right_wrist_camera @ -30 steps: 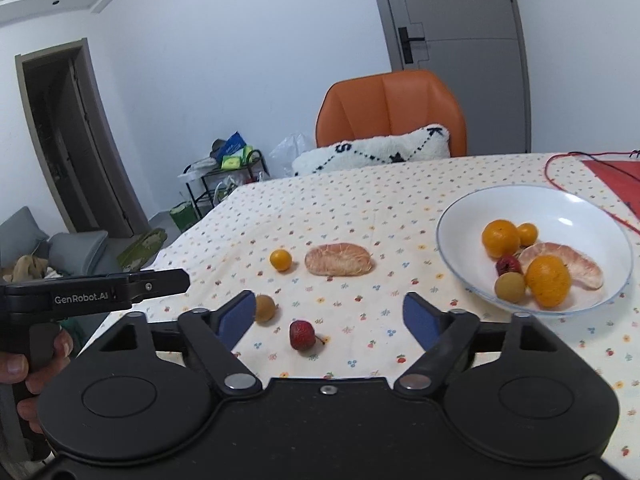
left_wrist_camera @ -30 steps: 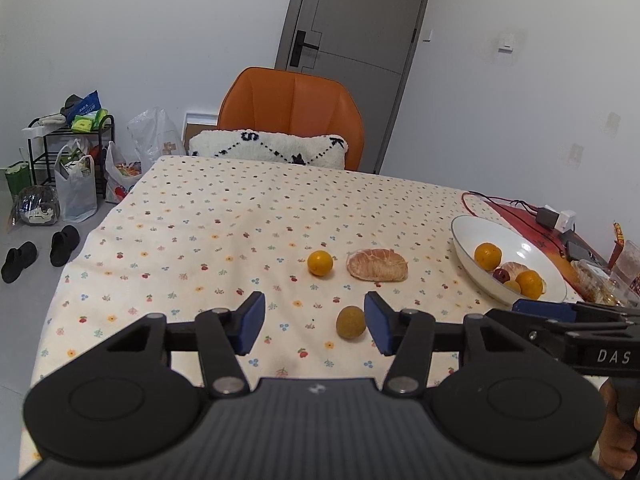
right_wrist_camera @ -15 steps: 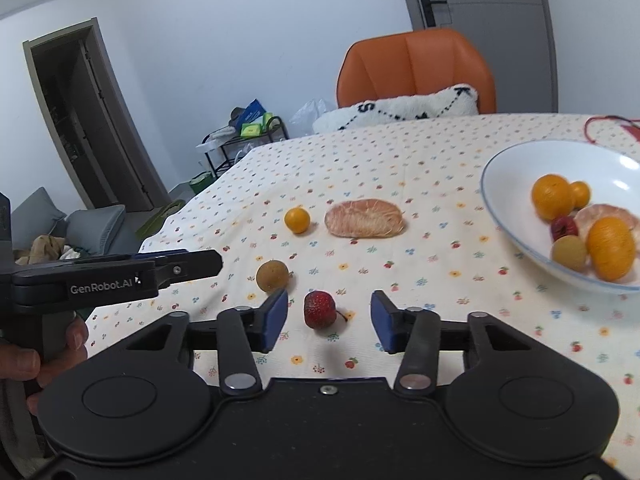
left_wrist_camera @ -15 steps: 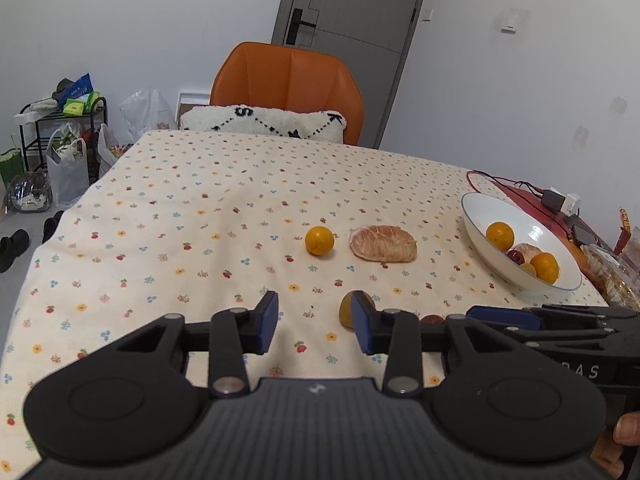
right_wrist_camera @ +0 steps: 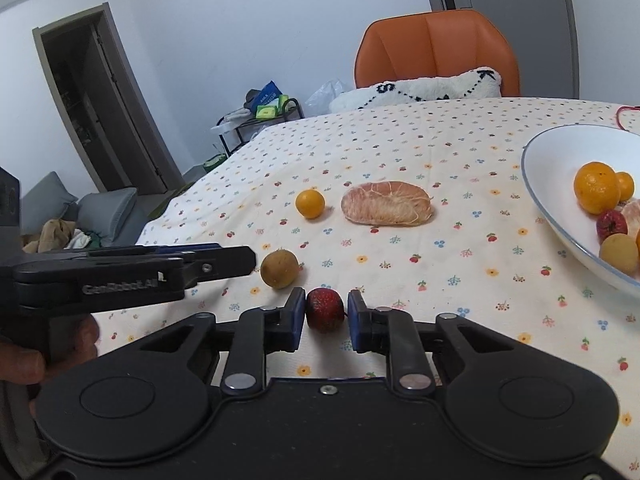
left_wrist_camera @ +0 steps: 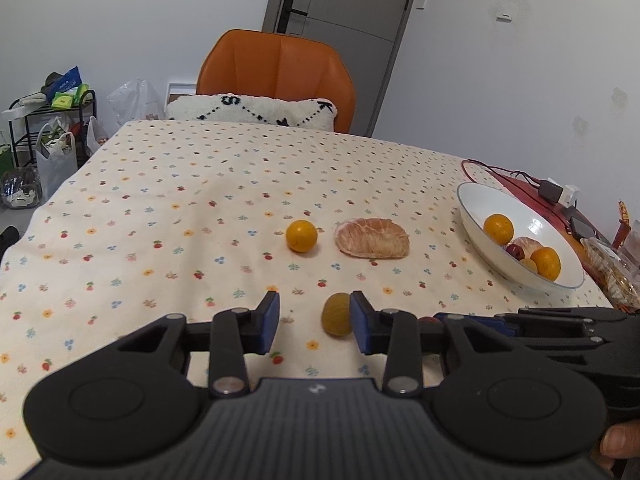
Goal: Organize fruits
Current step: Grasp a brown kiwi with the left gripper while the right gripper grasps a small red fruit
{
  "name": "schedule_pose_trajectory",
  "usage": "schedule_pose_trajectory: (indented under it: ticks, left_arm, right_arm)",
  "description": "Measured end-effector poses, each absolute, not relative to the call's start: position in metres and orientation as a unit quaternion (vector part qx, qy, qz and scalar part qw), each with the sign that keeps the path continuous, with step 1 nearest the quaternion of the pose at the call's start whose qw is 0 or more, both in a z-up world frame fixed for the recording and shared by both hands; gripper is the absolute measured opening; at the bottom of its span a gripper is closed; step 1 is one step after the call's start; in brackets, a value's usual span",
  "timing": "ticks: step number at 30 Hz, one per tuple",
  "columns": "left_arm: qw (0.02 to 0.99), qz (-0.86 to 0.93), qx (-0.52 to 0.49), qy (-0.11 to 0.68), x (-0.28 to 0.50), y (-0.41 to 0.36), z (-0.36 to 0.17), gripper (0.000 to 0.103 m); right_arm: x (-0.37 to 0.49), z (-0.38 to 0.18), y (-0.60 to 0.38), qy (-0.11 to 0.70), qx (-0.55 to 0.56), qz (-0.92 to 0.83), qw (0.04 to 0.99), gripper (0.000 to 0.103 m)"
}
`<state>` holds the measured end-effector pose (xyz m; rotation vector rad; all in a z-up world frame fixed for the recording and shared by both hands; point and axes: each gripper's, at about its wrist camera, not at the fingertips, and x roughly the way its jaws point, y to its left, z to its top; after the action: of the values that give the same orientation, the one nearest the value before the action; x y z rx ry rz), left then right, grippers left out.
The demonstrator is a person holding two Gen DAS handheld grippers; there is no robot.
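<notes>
A: Largest first: how will the peeled citrus half (right_wrist_camera: 387, 203) handle?

B: Soft and easily torn, I'd judge. It lies well ahead of both grippers; take it across its broad sides, gently. The small orange (right_wrist_camera: 310, 203) to its left looks firm and likely to roll.

A: And the brownish round fruit (left_wrist_camera: 337, 314)?

B: Light, probably with a thin brittle skin. It sits between the left gripper (left_wrist_camera: 315, 317) fingers, close against the right-hand one, which stand apart, not yet clamped.

A: The strawberry (right_wrist_camera: 324, 307)?

B: Softest of all, likely to bruise. The right gripper (right_wrist_camera: 323, 320) has nearly closed on its flanks; whether the pads press it, I cannot tell. The bowl (right_wrist_camera: 538, 196) is ahead to the right.

A: Any writing?

B: "GenRobot.AI" on the left gripper's side.
</notes>
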<state>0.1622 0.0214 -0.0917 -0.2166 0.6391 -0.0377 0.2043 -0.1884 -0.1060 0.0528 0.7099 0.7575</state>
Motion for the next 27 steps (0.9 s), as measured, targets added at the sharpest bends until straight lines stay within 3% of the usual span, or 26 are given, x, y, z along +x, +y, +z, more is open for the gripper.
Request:
schedule_pose_trajectory:
  ticks: [8,11,27]
  left_arm:
    - [0.940,-0.026,-0.101,0.324,0.173,0.009,-0.099,0.037]
    - [0.938,-0.025,-0.102,0.331,0.177,0.006,-0.101,0.022]
    - [0.949,-0.065,-0.090,0.297,0.187,-0.035,-0.066,0.022]
  right_arm:
    - [0.205,-0.100,-0.205,0.333,0.031,0.349,0.875,0.019]
    - [0.204,-0.098,-0.212,0.329,0.033,0.344,0.879,0.019]
    - [0.208,-0.077,-0.257,0.300,0.051,0.306,0.902,0.019]
